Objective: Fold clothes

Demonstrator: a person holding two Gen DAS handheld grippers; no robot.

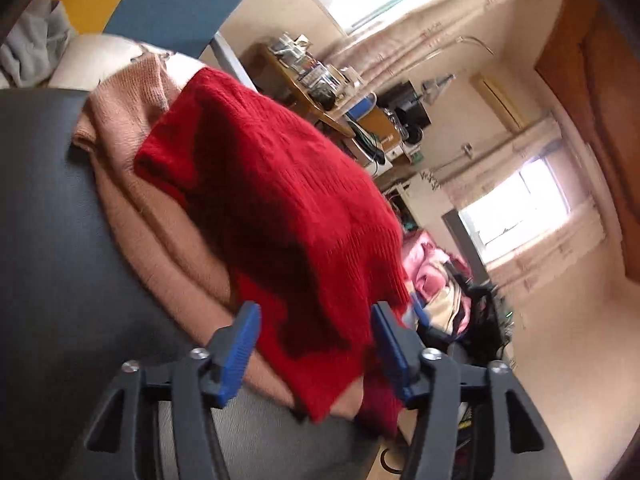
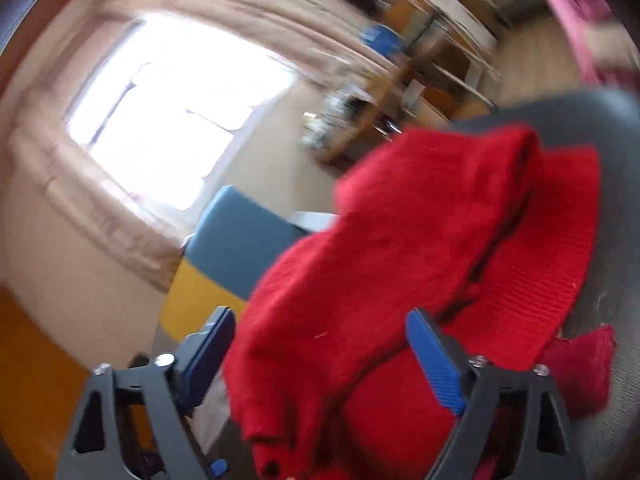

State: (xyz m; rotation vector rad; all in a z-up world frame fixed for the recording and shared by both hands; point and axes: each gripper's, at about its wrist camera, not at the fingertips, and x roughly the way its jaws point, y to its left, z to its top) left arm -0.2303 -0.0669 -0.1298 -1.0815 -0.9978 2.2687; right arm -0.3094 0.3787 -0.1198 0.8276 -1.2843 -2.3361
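A red knitted sweater point(image 1: 260, 200) lies folded on top of a tan knitted sweater point(image 1: 132, 184), both on a dark surface point(image 1: 44, 200). My left gripper point(image 1: 316, 340) is open just short of the red sweater's near edge, its blue pads point(image 1: 240, 344) set wide on either side of the cloth. In the blurred right wrist view the red sweater point(image 2: 400, 248) bulges up in thick folds. There my right gripper point(image 2: 320, 344) is also open, the sweater's bulk sitting between its spread blue pads point(image 2: 436, 364).
A blue and yellow panel point(image 2: 224, 248) stands behind the pile. Grey cloth point(image 1: 32, 40) lies at the far left. A pink garment heap point(image 1: 432, 276) sits beyond the red sweater, with cluttered shelves point(image 1: 320, 88) and bright windows point(image 1: 516, 204) behind.
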